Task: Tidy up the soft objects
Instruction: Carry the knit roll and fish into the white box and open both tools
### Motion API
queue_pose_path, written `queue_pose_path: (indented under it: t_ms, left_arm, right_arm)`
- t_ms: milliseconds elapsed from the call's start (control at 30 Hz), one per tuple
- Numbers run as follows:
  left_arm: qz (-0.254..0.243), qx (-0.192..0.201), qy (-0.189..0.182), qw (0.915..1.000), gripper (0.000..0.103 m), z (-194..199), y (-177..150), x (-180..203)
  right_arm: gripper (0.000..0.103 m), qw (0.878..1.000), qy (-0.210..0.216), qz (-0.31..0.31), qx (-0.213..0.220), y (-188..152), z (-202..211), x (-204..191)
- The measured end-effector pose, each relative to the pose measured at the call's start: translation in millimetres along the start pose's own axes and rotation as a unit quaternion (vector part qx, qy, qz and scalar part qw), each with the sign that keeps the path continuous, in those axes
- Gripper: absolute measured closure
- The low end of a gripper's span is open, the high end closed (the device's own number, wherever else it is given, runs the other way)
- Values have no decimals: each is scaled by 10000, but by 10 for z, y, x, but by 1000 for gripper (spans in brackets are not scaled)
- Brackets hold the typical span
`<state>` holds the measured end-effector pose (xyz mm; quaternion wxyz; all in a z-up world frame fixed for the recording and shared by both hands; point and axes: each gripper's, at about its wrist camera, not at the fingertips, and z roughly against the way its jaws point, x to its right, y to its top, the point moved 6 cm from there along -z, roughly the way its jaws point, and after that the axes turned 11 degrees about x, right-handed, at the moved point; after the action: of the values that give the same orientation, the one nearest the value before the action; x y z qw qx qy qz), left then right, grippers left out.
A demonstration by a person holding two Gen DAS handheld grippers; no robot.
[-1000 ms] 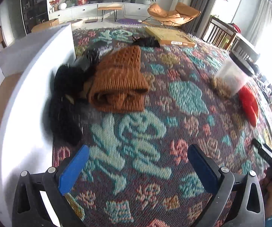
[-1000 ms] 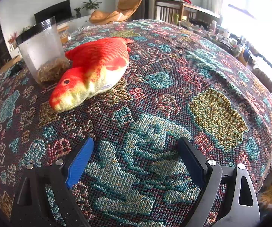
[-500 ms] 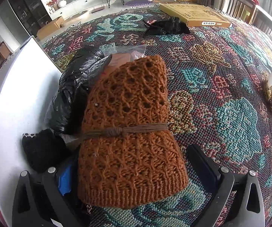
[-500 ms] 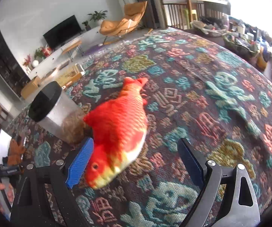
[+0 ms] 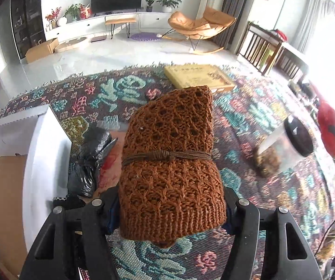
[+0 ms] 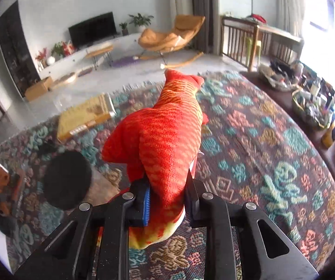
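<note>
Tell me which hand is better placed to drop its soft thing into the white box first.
Left. The left gripper holds the knitted bundle right beside the white box. The right gripper grips the plush fish farther off, beyond the black-lidded jar.

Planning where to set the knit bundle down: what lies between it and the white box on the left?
In the left wrist view, a crumpled black bag lies between the knit bundle and the white box.

Brown knit bundle point(image 5: 169, 170) between fingers point(image 5: 230, 207)
</note>
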<state>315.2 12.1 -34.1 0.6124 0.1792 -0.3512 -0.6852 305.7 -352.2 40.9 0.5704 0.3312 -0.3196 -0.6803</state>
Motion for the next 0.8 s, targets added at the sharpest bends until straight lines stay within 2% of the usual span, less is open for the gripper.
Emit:
queue_pose_path:
  t_ms: [100,200,267,333,400,467,533,567,600,700,733,800]
  left_arm:
    - [-23,333,-133,9994,38,501,142,-115]
    - [8,561,33,9984,38,1009,145,-449]
    - [26,587,350,9977,37,1306,43,-764]
    - [-90,604,827,9947,37,1575,-115,-1102]
    - [-129,592,1239,9904,35,1821,-331,-1445]
    - [42,468,1493,9877,29,2020,-566,-1778]
    - [238,304,1829,9824,23,2153,-809,-2098]
    - [289,244,2021,9786,13,2202,-906,-2247]
    - [307,221,2212,9745,9,2236,-1004,-2361]
    - [428,251,2652,9629,7,2335,-1163,-2635]
    - [513,300,2629,9630,7,2346,-1200,-2670]
    - [700,420,2489,9651,7,2356,-1230,-2677]
  right_arm:
    - [79,9975,635,263,149,139,358,-629]
    - [78,9882,1422,549,171,-3,750,-1495]
    - [78,9786,1919,734,125,-156,975,-2125]
    - [77,9651,2479,843,9,-359,1194,-2743]
    - [76,9477,3052,925,-144,-589,1416,-3337]
    - [73,9287,3562,979,-308,-835,1626,-3873]
    - [58,9090,4022,938,-563,-1087,1754,-4314]
    - [38,8976,4250,905,-739,-1207,1786,-4504]
    - [20,8878,4415,903,-928,-1315,1797,-4654]
    - [21,8849,4455,879,-1042,-1441,1748,-4683]
    - [21,8880,4413,841,-979,-1429,1709,-4608]
    - [21,9031,4136,837,-789,-1398,1608,-4414]
